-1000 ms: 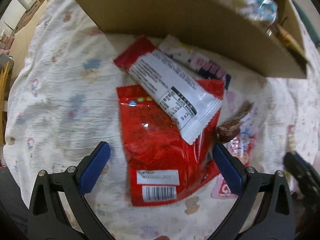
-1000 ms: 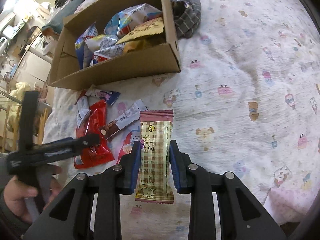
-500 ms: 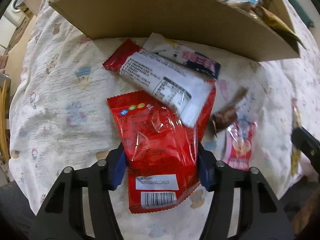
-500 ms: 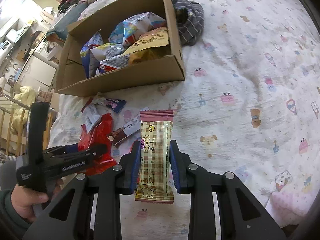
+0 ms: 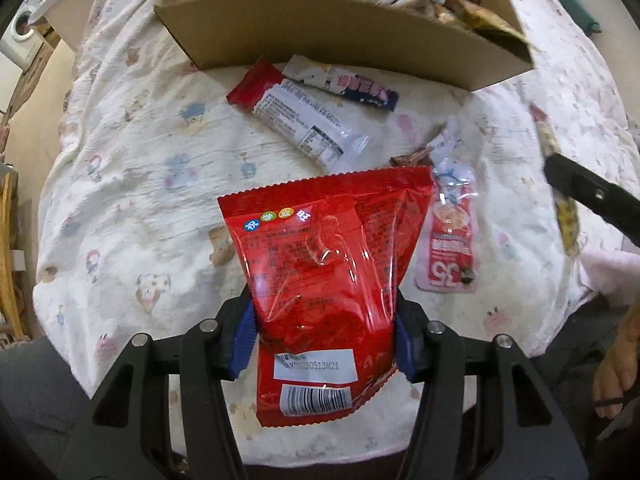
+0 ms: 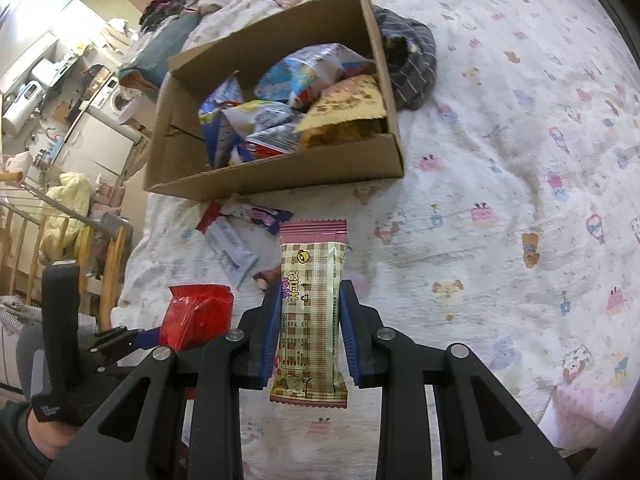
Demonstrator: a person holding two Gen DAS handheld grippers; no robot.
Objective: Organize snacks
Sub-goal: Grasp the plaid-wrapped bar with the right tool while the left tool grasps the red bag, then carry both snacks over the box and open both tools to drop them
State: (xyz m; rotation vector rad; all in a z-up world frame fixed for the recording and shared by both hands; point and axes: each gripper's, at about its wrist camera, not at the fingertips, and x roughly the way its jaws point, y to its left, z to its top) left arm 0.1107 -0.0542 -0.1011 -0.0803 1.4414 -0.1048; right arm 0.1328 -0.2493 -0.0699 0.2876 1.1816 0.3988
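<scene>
My left gripper (image 5: 325, 338) is shut on a red snack bag (image 5: 326, 264) and holds it above the patterned bedspread. In the right wrist view the same red bag (image 6: 198, 316) shows at the lower left in that gripper. My right gripper (image 6: 309, 330) is shut on a beige checked snack bar (image 6: 311, 308), held upright off the bed. Beyond both stands an open cardboard box (image 6: 276, 178) (image 5: 360, 36) with several snack packs inside. A red-and-white bar (image 5: 298, 114), a white-and-navy bar (image 5: 344, 84), a small brown bar (image 5: 424, 152) and a pink pouch (image 5: 450, 232) lie on the bed before the box.
The bedspread (image 6: 500, 208) stretches far to the right. A grey striped cloth (image 6: 408, 60) lies behind the box. The bed's left edge drops off beside a wooden rail (image 6: 24, 240) and household clutter. A person's hand (image 5: 616, 368) shows at the lower right of the left wrist view.
My left gripper closed on the red bag and lifted it off the bed; the red-and-white bar slid off it and stays down. The right gripper rose a little with its bar.
</scene>
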